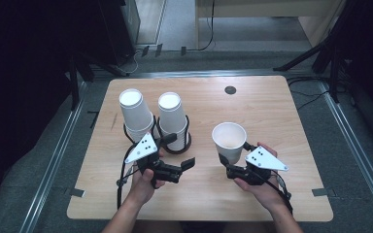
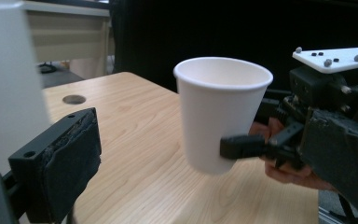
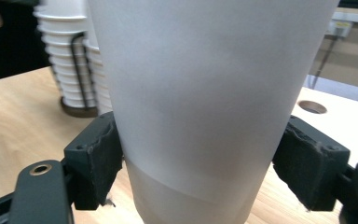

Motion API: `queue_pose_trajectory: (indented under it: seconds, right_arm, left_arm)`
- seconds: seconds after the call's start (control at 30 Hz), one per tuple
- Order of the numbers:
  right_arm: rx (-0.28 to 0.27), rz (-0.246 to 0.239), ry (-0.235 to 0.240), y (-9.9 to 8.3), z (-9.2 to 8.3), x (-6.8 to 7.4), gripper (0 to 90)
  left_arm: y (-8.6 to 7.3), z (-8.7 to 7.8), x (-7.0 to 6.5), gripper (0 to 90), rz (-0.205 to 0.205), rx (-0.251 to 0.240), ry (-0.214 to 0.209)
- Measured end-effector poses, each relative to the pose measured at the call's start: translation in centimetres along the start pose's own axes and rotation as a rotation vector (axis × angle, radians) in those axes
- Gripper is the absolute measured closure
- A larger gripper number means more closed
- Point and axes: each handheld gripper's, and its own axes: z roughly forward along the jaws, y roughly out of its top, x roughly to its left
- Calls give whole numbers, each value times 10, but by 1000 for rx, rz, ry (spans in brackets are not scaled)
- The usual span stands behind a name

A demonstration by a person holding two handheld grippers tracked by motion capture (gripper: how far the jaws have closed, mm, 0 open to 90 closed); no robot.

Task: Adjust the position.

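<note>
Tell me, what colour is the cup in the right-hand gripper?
White: the paper cup is plain, clearest in the left gripper view.

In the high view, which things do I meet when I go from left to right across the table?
Left stack of cups → right stack of cups → left gripper → single open cup → right gripper, shut on that cup.

No readable text, labels or numbers on anything.
</note>
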Motion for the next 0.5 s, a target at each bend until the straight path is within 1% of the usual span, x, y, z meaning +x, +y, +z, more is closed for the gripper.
queue_pose_trajectory:
  seconds: [0.07, 0.1, 0.17, 0.23, 0.27, 0.3, 0.5]
  right_arm:
    - [0, 17, -27, -3, 0, -6, 212]
    - [1, 21, -34, -4, 0, -8, 212]
    - [2, 27, -61, -6, 1, -15, 212]
    - [5, 38, -78, -9, 1, -20, 211]
    - [7, 47, -85, -10, 1, -22, 210]
    - [10, 54, -94, -11, 2, -25, 210]
    - [22, 89, -152, -19, 4, -39, 209]
  left_arm:
    - [-5, -5, 2, 0, 13, 9, 32]
    - [-8, -8, 4, 0, 13, 9, 41]
    - [-13, -14, 6, 0, 9, 14, 62]
    - [-18, -21, 10, 0, -5, 10, 81]
    - [-22, -25, 12, 0, -19, 4, 99]
    - [-26, -29, 14, 0, -28, 1, 106]
    - [-44, -51, 24, 0, -59, 3, 176]
